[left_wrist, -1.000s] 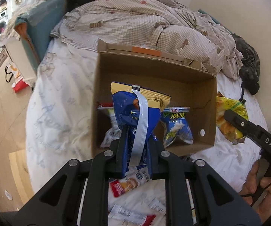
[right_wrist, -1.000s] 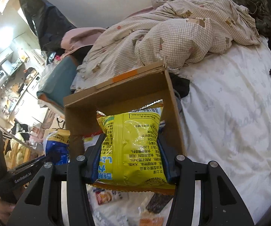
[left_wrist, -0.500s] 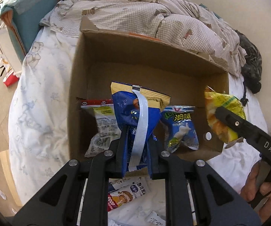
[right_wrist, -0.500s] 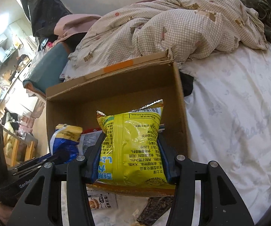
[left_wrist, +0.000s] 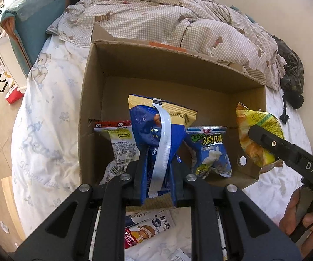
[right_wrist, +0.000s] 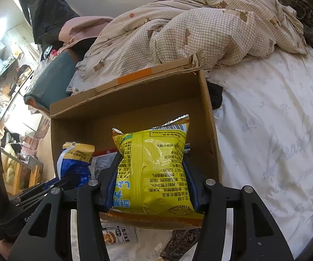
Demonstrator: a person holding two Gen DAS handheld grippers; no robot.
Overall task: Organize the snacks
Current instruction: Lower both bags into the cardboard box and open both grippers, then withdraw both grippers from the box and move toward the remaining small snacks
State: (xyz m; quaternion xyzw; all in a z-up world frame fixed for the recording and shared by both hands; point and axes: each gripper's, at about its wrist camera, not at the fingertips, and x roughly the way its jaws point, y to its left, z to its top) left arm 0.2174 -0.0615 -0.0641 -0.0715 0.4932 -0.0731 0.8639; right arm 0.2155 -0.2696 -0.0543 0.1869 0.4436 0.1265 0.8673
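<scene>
An open cardboard box (left_wrist: 178,69) sits on the bed. My left gripper (left_wrist: 159,152) is shut on a blue and yellow snack bag (left_wrist: 147,126), held upright over the box's near part. In the right wrist view my right gripper (right_wrist: 151,158) has a yellow snack bag (right_wrist: 154,169) between its pads, low at the near right of the box (right_wrist: 134,100). Its jaws are opening while the pads still touch the bag. The left wrist view shows this yellow bag (left_wrist: 250,134) at the box's right wall. Two packets lie inside: a white and red one (left_wrist: 119,139) and a blue and green one (left_wrist: 210,152).
A checked duvet (left_wrist: 156,17) is heaped behind the box, with a dark garment (left_wrist: 291,69) at the far right. Loose snack packets (left_wrist: 147,228) lie on the white sheet in front of the box. A person's hand (left_wrist: 297,213) holds the right gripper. The floor drops off left.
Both grippers have come closer to the box and lower. The blue bag now hangs over the box's inside, and the yellow bag has come in at the right wall.
</scene>
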